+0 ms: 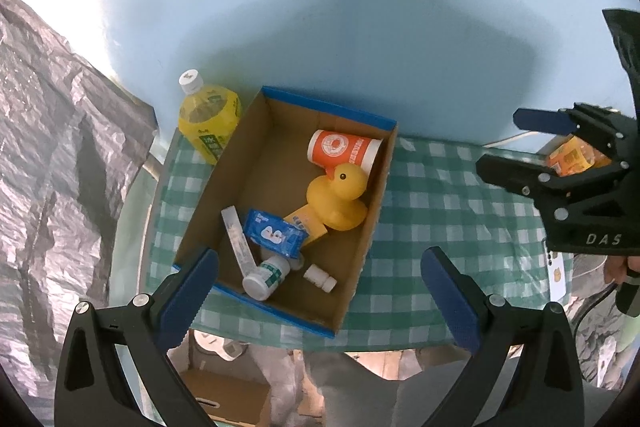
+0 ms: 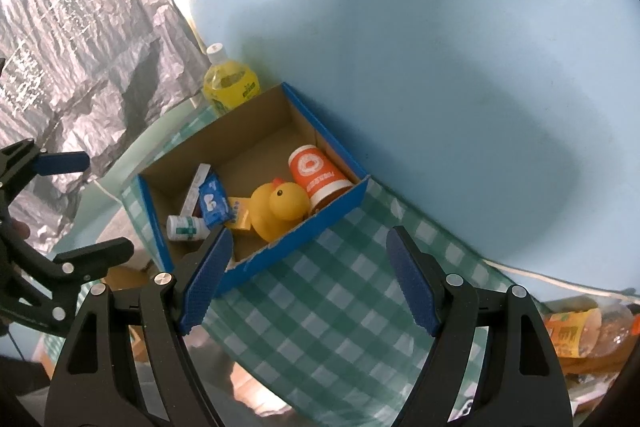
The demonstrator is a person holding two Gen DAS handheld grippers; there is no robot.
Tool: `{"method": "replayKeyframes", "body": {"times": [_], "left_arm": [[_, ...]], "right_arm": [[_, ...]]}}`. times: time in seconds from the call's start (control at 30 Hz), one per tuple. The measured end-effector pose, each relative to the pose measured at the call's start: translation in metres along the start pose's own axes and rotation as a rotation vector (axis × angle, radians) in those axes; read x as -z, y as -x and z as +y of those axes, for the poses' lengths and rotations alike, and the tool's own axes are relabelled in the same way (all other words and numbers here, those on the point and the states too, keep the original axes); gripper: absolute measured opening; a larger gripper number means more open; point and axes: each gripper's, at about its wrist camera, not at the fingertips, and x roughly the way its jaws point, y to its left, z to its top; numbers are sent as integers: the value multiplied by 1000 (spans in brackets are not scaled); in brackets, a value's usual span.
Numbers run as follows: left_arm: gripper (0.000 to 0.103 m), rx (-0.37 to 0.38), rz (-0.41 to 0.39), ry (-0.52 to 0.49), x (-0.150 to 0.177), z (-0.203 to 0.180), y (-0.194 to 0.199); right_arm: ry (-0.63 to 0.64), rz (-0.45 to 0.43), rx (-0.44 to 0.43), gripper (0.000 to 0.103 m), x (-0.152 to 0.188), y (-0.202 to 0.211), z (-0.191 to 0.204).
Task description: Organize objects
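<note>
Box [image 1: 362, 119] on the check cloth already holds the duck [image 1: 338, 201] and cup [image 1: 344, 149], both grippers hang wide and empty, so I'd swing the right gripper [image 2: 310, 275] over to that orange bottle [image 2: 580, 331] lying far right and grab it mid-body

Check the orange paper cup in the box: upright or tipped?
Tipped. The orange paper cup lies on its side in the cardboard box, against the rubber duck.

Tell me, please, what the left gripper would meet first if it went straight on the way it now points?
Probably the open cardboard box with the blue rim, or the white pill bottles lying inside its near end. The left gripper is open and aimed there, though depth is unclear.
</note>
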Motion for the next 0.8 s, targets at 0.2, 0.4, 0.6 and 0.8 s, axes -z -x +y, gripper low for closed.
{"method": "replayKeyframes", "body": {"times": [0.2,0.4,0.6,0.8], "left_arm": [[102,-4,9,11,1,1,-3],[102,-17,9,28,1,4,-3],[102,2,14,78,2,13,-5],[102,-23,12,56,3,12,-4]], "right_arm": [[2,7,1,79,0,-2,1],[4,8,-4,79,2,-4,2],[12,20,1,79,4,-8,5],[7,27,0,79,5,-10,5]]}}
